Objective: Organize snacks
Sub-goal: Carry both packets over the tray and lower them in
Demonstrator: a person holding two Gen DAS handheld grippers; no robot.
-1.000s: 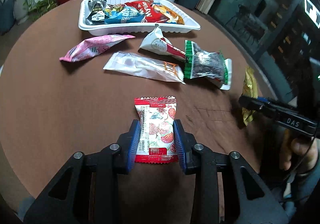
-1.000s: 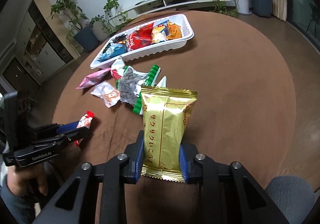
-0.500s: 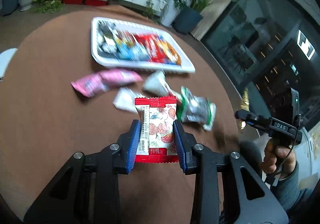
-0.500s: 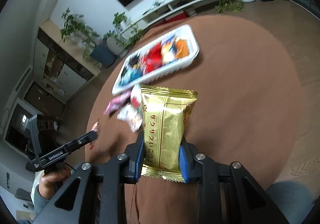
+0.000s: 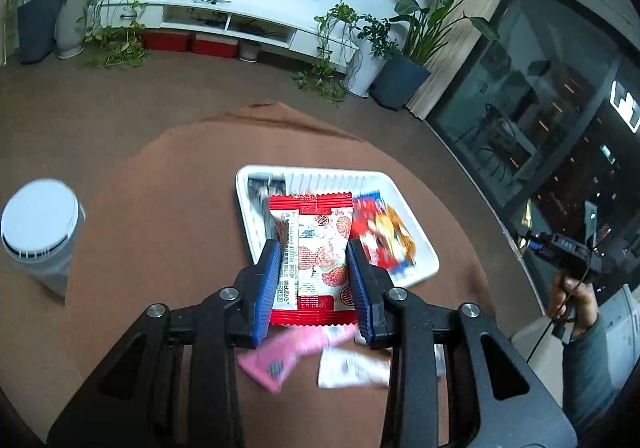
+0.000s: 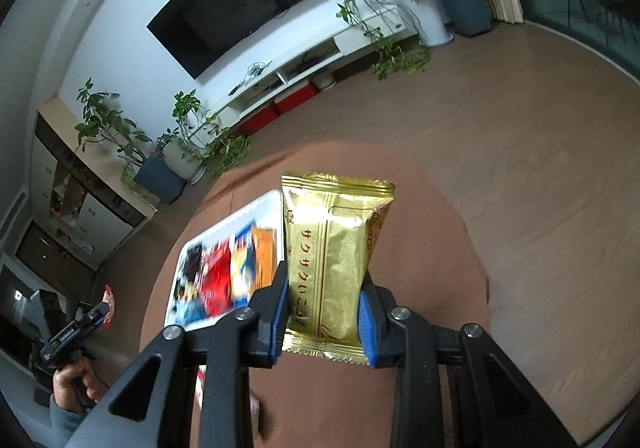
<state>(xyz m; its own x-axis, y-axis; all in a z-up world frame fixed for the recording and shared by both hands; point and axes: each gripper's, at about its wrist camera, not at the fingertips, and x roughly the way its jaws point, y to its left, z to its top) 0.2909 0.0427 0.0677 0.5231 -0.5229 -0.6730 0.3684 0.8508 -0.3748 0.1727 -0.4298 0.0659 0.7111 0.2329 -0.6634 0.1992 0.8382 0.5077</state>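
Note:
My left gripper [image 5: 314, 248] is shut on a red and white snack packet [image 5: 314, 254], held in the air over the near left part of the white tray [image 5: 424, 274]. The tray holds several coloured packets [image 5: 386, 234]. My right gripper [image 6: 324, 276] is shut on a gold snack packet [image 6: 334, 252], raised beside the tray's [image 6: 264, 205] right end. In the right wrist view the left gripper [image 6: 98, 314] shows far left with its red packet. In the left wrist view the right gripper's body [image 5: 560, 248] sits at the right edge, its fingertips blurred.
A pink packet [image 5: 288, 352] and a white packet [image 5: 352, 368] lie on the brown round table [image 5: 160, 207] below my left gripper. A grey canister with a white lid [image 5: 38, 224] stands at the table's left. Plants and a TV shelf stand beyond.
Both grippers rose and swung forward toward the tray, each still holding its packet. The loose packets on the table slipped below and behind them.

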